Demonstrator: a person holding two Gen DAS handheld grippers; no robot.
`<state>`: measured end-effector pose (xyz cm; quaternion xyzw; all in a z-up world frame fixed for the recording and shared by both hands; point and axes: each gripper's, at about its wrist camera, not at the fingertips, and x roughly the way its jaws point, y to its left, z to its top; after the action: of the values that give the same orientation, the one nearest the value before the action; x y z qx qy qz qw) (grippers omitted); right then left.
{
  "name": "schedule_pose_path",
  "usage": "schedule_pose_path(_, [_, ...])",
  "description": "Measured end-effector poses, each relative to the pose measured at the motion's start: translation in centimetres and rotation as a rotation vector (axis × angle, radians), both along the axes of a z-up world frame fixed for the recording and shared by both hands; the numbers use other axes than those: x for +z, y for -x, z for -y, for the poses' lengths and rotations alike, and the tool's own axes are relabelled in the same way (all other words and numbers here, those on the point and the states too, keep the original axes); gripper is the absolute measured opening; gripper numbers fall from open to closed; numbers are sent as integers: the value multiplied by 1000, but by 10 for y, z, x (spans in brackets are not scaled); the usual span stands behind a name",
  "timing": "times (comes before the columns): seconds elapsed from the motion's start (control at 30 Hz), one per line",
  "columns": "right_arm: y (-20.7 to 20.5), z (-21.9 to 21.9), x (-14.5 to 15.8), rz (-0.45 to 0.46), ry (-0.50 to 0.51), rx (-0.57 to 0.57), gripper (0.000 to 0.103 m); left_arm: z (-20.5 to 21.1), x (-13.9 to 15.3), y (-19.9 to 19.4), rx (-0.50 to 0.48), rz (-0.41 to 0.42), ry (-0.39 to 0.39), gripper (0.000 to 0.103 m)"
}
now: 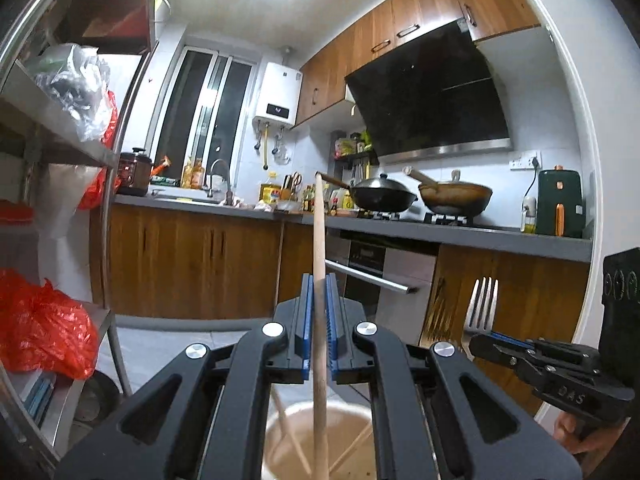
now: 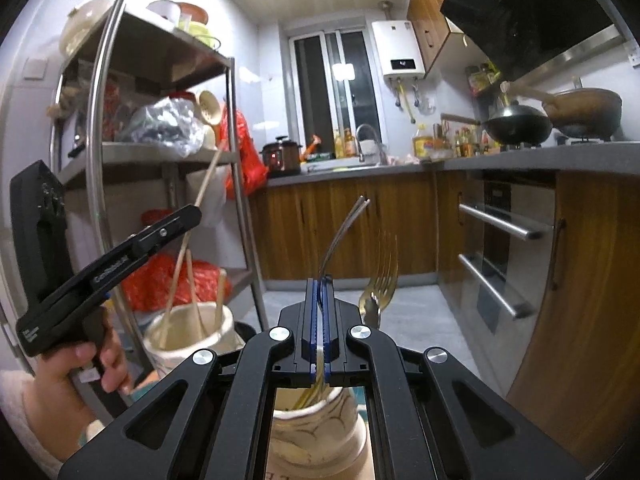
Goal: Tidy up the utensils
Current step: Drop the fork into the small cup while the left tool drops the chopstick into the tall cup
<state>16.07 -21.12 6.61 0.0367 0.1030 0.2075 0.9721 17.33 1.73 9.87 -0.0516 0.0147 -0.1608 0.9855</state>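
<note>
Left wrist view: the left tool (image 1: 319,312) is clamped on a wooden handle (image 1: 318,240) standing upright above the cream holder (image 1: 280,440). To its right, a fork (image 1: 482,304) rises from the right tool (image 1: 480,346).

Right wrist view: the right tool (image 2: 319,312) pinches the fork (image 2: 340,232) above a patterned jar (image 2: 316,432); another fork (image 2: 380,280) stands in that jar.

We see a grey tabletop (image 1: 460,232) running along the far wall above wooden cabinets. On it stand a dark rice cooker (image 1: 134,174), bottles of oil (image 1: 269,192), a knife block (image 1: 289,188) and a dark green air fryer (image 1: 559,203). Two woks (image 1: 384,196) sit on the stove set into it. On the left a metal shelf rack (image 2: 160,156) carries red plastic bags (image 1: 44,332) and a clear bag (image 2: 168,124), with bowls (image 2: 86,28) on top.
</note>
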Motion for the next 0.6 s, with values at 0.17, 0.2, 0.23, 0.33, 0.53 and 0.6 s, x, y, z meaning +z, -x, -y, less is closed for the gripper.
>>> schedule_pose_path(0.17, [-5, -4, -7, -32, 3, 11, 3, -9, -14, 18, 2, -14, -15, 6])
schedule_pose_path(0.2, [-6, -5, -9, -39, 8, 12, 3, -10, -16, 20, 0, -20, -17, 6])
schedule_pose_path(0.23, [-6, -5, -10, -45, 9, 12, 3, -12, -18, 24, 0, -30, -18, 6])
schedule_pose_path(0.33, [-8, -6, -15, -68, 12, 17, 3, -17, -25, 30, 5, -69, -16, 6])
schedule_pose_path(0.53, [-8, -10, -21, -79, 36, 11, 3, -19, -37, 31, 16, -149, -36, 6])
schedule_pose_path(0.6, [-7, -10, -22, -76, 41, 7, 3, -22, -38, 30, 22, -160, -37, 6])
